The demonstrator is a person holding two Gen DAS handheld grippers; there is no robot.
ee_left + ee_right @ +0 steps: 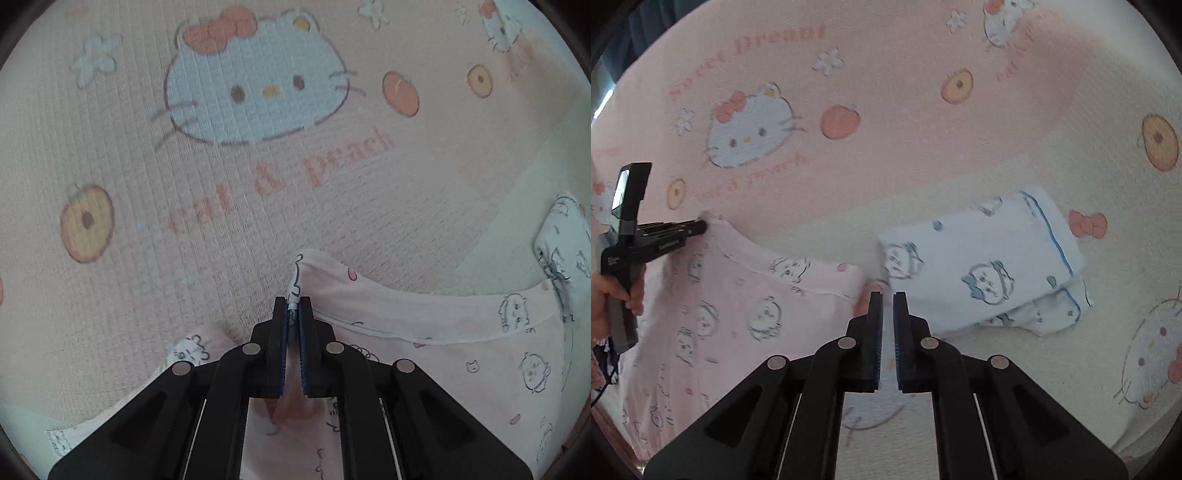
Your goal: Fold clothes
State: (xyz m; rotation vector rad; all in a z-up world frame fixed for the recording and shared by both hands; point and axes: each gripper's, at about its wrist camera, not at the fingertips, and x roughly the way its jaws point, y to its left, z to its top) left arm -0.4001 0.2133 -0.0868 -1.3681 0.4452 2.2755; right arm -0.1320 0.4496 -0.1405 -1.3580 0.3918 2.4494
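A pale pink garment printed with small cartoon faces lies on the bed. My left gripper is shut on its white-trimmed corner, which sticks out past the tips. In the right wrist view the same garment hangs spread from the left gripper, held by a person's hand, across to my right gripper. The right jaws stand nearly together, and the garment's other top corner meets them at the left fingertip; little cloth shows between the pads.
A folded white garment with blue trim lies just right of the right gripper, and shows at the right edge of the left view. Everything rests on a pink and cream bedsheet printed with cat faces and peaches.
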